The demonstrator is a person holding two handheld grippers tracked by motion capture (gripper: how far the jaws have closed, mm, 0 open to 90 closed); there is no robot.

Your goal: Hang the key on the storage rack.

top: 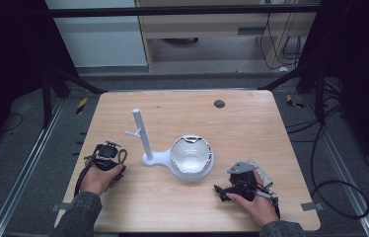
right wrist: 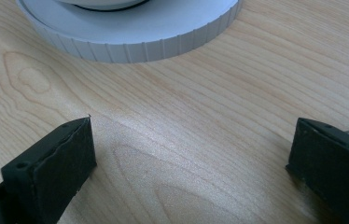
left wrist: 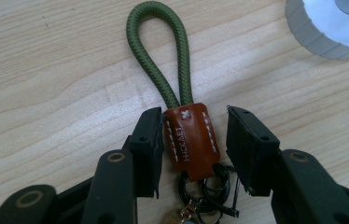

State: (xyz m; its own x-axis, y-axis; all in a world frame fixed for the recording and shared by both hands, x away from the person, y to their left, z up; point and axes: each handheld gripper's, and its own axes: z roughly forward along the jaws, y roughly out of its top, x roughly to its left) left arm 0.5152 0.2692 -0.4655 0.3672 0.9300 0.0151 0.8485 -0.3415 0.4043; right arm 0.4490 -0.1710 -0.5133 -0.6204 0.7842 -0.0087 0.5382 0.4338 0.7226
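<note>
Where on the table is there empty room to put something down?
The far right of the light wooden table is bare, between the white bowl on its round white stand and the small dark disc. The near middle strip is free too. The left edge is crowded by the green rope key loop.

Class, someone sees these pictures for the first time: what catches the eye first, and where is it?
Probably the white stand with an upright pegged post and the glossy white bowl on its round base, mid-table. Next, at the table's left, the olive-green braided cord loop with a brown stitched leather tab, lying on the wood between the left gripper and its black jaws, a gap showing beside the tab.
</note>
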